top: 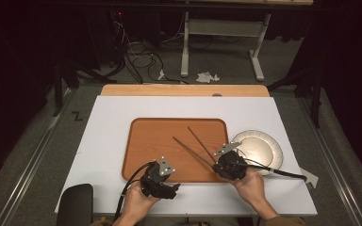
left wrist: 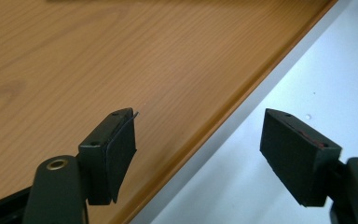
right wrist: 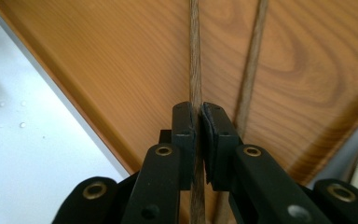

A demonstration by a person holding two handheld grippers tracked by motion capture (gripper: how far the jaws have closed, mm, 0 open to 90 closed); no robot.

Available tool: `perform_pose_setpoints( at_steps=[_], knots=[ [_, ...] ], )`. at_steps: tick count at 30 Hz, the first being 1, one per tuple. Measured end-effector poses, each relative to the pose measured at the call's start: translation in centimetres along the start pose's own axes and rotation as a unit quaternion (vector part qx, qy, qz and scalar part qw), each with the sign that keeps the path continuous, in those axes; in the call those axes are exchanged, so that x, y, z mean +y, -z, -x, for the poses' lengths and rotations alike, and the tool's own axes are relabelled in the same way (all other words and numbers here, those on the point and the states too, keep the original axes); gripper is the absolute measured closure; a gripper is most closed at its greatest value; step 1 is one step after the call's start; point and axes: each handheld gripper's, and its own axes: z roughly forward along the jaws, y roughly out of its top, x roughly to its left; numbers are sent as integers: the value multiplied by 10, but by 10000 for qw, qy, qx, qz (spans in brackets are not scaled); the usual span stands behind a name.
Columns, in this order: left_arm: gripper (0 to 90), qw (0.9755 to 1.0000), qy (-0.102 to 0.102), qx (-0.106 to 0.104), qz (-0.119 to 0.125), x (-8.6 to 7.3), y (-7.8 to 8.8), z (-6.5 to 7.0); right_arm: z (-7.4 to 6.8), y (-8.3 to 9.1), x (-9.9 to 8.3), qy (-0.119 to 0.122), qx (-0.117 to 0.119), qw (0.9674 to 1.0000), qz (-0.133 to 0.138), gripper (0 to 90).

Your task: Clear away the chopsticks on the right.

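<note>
Here's the white, matte rectangular tabletop, flat and smooth, with a strip of pale wood at its far edge. On it sits the orange-brown wooden tray with rounded corners, its grain running in broad swirls and a low raised lip all round. Just right of the tray, touching or nearly so, lies the round cream plate with a fluted rim.

Across the tray's right half stretch the two thin dark wooden chopsticks, straight round rods fanning apart toward the far side.

The right tongs are at the tray's near right corner, and the right gripper view gives what the high view can't: the black pads are clamped tight on one chopstick, while the second runs free just beside the jaw, above the tray's grain.

The left tongs are by the tray's near edge. The left gripper view shows their jaws standing wide apart, nothing between them, one pad over the tray, the other over the white tabletop, the tray's lip running diagonally between. Plenty of bare tray lies left of the chopsticks.
</note>
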Motion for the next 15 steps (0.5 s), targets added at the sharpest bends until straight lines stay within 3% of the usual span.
perform_pose_setpoints(
  at_steps=[10, 15],
  knots=[
    [267, 10000, 1, -20, 3, 0, 0, 0, -1, -11, -2, 45, -214, 9994, -267, 850],
    [267, 10000, -31, -20, -30, 0, -1, 2, 0, -11, -2, 69, -237, 9994, -254, 844]
  ],
)
